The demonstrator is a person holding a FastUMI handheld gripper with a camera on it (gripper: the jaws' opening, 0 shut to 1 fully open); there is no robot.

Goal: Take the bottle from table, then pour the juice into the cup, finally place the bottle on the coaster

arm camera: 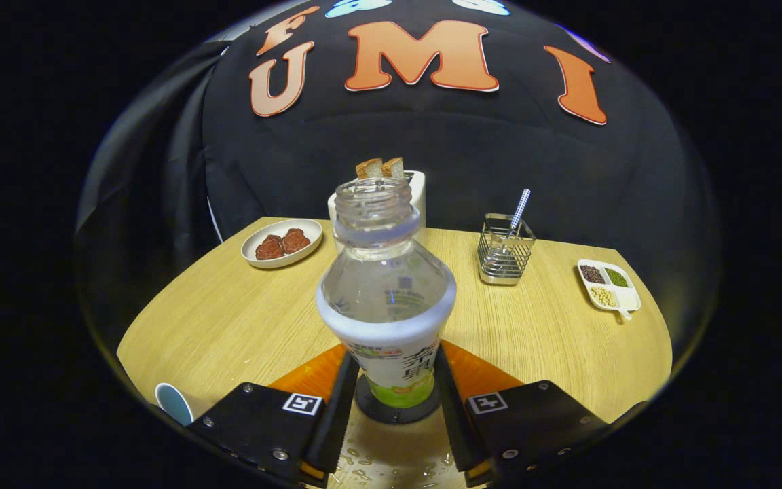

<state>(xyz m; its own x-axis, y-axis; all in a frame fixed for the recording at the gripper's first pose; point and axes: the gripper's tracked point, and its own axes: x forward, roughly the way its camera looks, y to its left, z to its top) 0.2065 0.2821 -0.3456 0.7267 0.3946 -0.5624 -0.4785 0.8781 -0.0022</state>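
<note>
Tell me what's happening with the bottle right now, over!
Hand-held gripper shut on bottle, both fingers at its sides. Bottle upright, uncapped, base on dark coaster. Cup off to the side. Water drops on table near fingers.

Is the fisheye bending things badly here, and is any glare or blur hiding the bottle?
Gripper view: strong fisheye curve, the table edge bows; the bottle between the claw fingers is sharp, with soft highlights on its clear upper part but no blinding glare; it stands on the dark coaster; water drops glisten nearby.
</note>
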